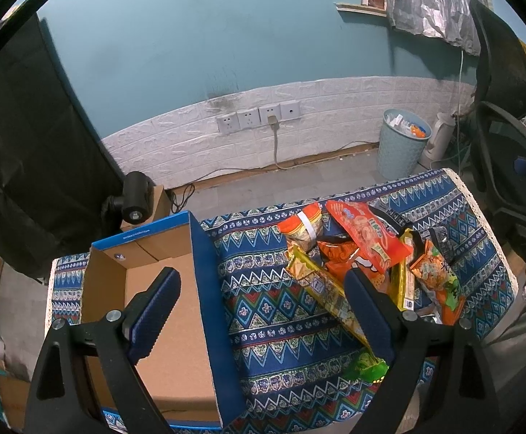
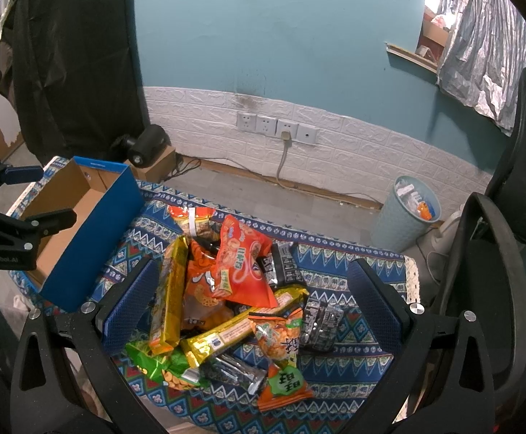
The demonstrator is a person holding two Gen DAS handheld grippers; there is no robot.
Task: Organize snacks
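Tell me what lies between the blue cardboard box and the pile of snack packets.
Only bare patterned tablecloth. The left wrist view shows that strip running between the blue cardboard box and the pile of snack packets, nothing on it.

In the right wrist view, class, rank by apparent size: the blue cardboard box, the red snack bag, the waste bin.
1. blue cardboard box
2. red snack bag and waste bin look alike; the bin stands farther off, so unranked.

Left gripper (image 1: 263,296) jaws wide, empty box (image 1: 161,311), snack pile (image 1: 364,253)
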